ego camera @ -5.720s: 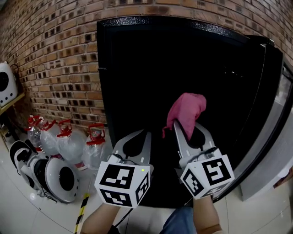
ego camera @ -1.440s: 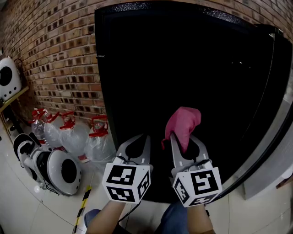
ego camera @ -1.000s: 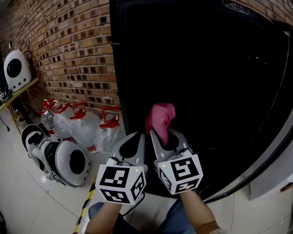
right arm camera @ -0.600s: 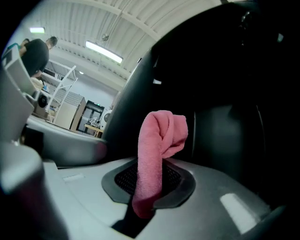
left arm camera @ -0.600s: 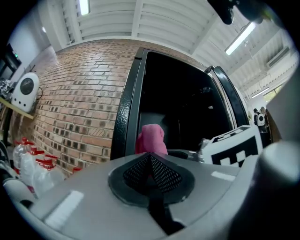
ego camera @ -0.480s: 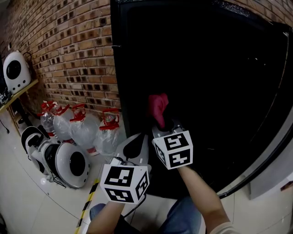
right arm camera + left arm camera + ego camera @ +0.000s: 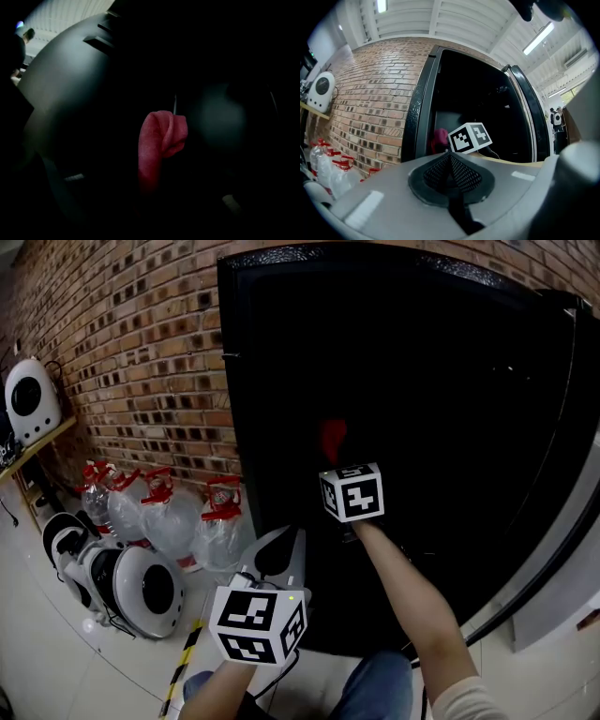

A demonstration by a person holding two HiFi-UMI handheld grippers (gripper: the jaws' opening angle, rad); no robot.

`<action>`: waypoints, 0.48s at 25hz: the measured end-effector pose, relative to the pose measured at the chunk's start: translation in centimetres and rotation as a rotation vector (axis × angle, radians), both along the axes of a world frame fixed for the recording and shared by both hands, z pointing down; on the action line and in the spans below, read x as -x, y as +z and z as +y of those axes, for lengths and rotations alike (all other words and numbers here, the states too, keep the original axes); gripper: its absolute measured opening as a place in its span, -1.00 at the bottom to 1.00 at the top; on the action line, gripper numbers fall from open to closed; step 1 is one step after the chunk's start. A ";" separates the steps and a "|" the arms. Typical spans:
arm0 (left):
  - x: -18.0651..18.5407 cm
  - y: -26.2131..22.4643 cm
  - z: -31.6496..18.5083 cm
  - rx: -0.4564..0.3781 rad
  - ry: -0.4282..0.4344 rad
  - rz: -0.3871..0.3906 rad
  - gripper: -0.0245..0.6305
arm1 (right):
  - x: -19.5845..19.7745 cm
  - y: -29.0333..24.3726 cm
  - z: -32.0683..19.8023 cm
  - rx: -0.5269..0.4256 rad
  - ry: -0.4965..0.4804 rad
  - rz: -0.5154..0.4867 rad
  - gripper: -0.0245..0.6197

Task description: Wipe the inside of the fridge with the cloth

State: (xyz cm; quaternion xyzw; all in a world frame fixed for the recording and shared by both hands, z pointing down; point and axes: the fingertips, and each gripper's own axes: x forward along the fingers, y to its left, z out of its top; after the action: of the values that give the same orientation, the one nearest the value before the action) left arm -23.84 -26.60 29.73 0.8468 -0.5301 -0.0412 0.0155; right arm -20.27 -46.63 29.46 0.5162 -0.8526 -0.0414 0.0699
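The open black fridge (image 7: pixel 234 409) stands against the brick wall, its inside almost wholly dark. My right gripper (image 7: pixel 336 454) reaches deep into it, shut on the pink cloth (image 7: pixel 333 437), which shows as a red-pink fold (image 7: pixel 161 140) in the right gripper view. In the left gripper view the cloth (image 7: pixel 439 139) peeks out beside the right gripper's marker cube (image 7: pixel 469 137). My left gripper (image 7: pixel 281 545) hangs outside the fridge, low at its front, jaws together and holding nothing. Whether the cloth touches a fridge wall cannot be seen.
The fridge door (image 7: pixel 562 474) stands open at the right. Water bottles with red caps (image 7: pixel 159 512) and white round appliances (image 7: pixel 122 582) sit on the floor at the left by the brick wall (image 7: pixel 122 362). A yellow-black tape strip (image 7: pixel 186 662) marks the floor.
My right gripper has pushed forward and up into the fridge with the cloth, from beside the left gripper to deep inside. The left gripper stayed low outside.
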 end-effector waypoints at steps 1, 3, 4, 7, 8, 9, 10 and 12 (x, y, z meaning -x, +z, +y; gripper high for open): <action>0.0 0.1 0.0 0.001 0.000 -0.004 -0.88 | -0.3 0.2 -0.7 0.012 0.014 -0.004 -0.74; -0.2 0.3 -0.1 0.009 0.005 -0.018 -0.88 | -0.9 0.8 -2.1 0.036 0.045 -0.001 -0.74; -0.4 0.3 -0.1 0.012 0.010 -0.029 -0.88 | -1.2 1.1 -2.6 0.049 0.056 -0.008 -0.74; -0.9 0.1 -0.2 0.010 0.016 -0.056 -0.88 | -1.8 1.9 -3.8 0.114 0.076 -0.080 -0.74; -0.9 0.0 -0.2 0.007 0.016 -0.059 -0.88 | -2.1 2.1 -4.1 0.130 0.084 -0.103 -0.74; -0.9 -0.1 -0.2 0.004 0.016 -0.060 -0.88 | -2.4 2.3 -4.3 0.142 0.095 -0.120 -0.74; -0.9 -0.1 -0.2 0.002 0.015 -0.060 -0.88 | -2.6 2.4 -4.4 0.150 0.105 -0.133 -0.74; -0.9 -0.1 -0.4 0.004 0.014 -0.059 -0.88 | -2.9 2.4 -4.6 0.150 0.117 -0.146 -0.74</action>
State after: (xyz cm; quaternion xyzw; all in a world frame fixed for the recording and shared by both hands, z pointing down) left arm -22.99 -26.95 29.61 0.8513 -0.5244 -0.0150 0.0019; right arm -17.32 -51.22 31.83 0.5602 -0.8245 0.0642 0.0483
